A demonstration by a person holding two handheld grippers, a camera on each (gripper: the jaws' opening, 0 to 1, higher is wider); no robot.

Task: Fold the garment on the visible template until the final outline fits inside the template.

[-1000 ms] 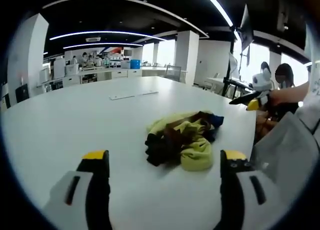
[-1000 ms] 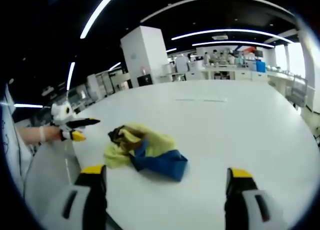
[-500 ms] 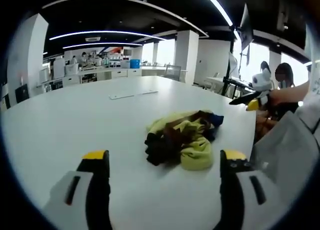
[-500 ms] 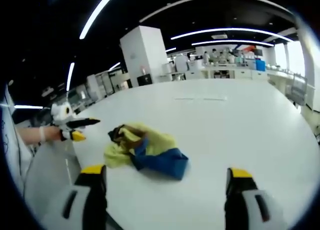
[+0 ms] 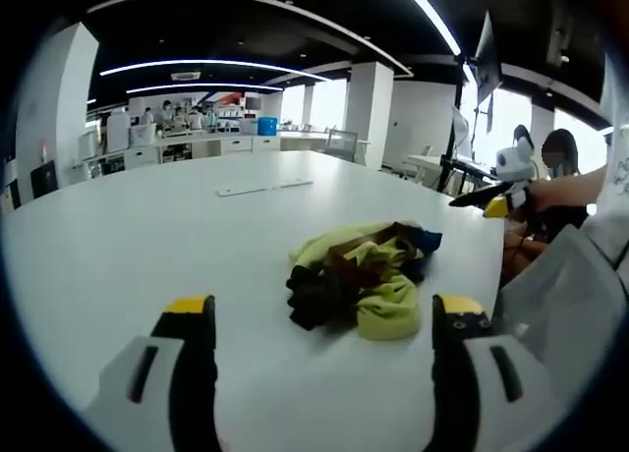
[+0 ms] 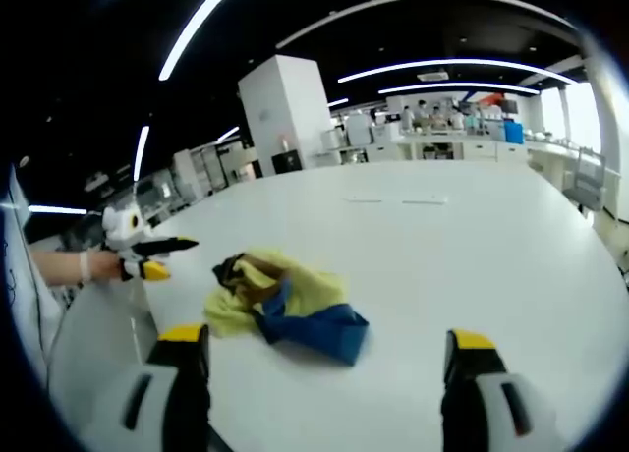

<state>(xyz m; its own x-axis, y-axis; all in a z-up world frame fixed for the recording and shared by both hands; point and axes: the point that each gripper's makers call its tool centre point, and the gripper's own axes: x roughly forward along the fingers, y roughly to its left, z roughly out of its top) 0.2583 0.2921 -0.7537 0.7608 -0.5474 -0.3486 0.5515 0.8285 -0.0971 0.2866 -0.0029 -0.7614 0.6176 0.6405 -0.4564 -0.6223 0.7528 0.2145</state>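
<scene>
1. Garment (image 5: 362, 277) crumpled on table (image 5: 118, 236), unfolded; folding not begun.
2. Left gripper (image 5: 313, 319) and right gripper (image 6: 319, 352) both spread wide, empty, short of garment.
3. No template discernible.

I see a wide white table (image 5: 128, 236). A crumpled garment (image 5: 362, 273), yellow-green, brown and blue, lies on it just ahead of my jaws. Two flat white strips (image 5: 263, 187) lie well beyond the garment.
</scene>
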